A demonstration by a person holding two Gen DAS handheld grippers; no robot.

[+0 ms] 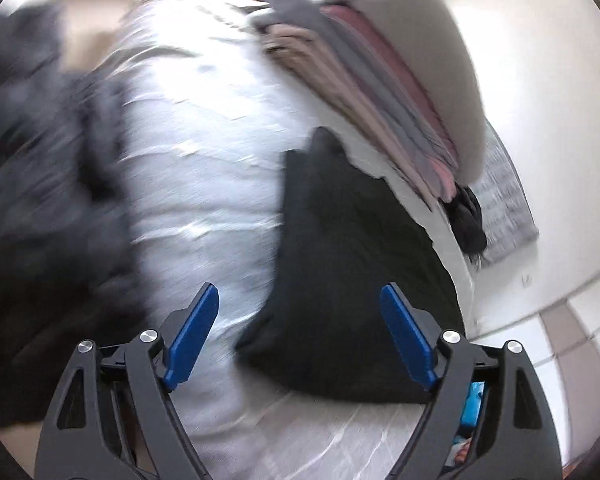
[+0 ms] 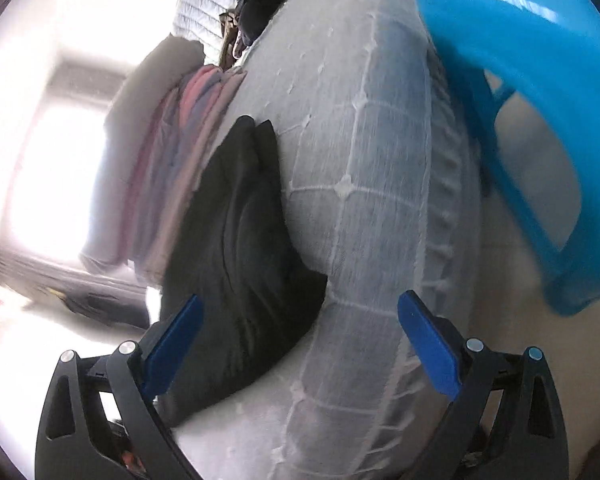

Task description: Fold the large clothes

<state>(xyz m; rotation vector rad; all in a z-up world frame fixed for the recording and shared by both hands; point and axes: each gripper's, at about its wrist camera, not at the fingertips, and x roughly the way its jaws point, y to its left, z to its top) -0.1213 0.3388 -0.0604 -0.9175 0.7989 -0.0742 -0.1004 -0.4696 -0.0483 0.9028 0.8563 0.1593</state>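
place: bedroom in a home | signs: quilted white mattress point(image 2: 364, 208), stack of folded clothes point(image 1: 384, 92), dark heap of clothes point(image 1: 39, 168) lay on it | bright window point(image 2: 55, 176), tiled floor point(image 1: 572, 344)

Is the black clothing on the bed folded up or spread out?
Folded. The black garment lies as a compact, thick bundle with tidy edges on the white bed cover, beside a stack of folded clothes.

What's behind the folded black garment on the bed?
Right behind the folded black garment lies a stack of folded clothes in pink, grey and beige, on the white bed cover. What the stack hides cannot be seen.
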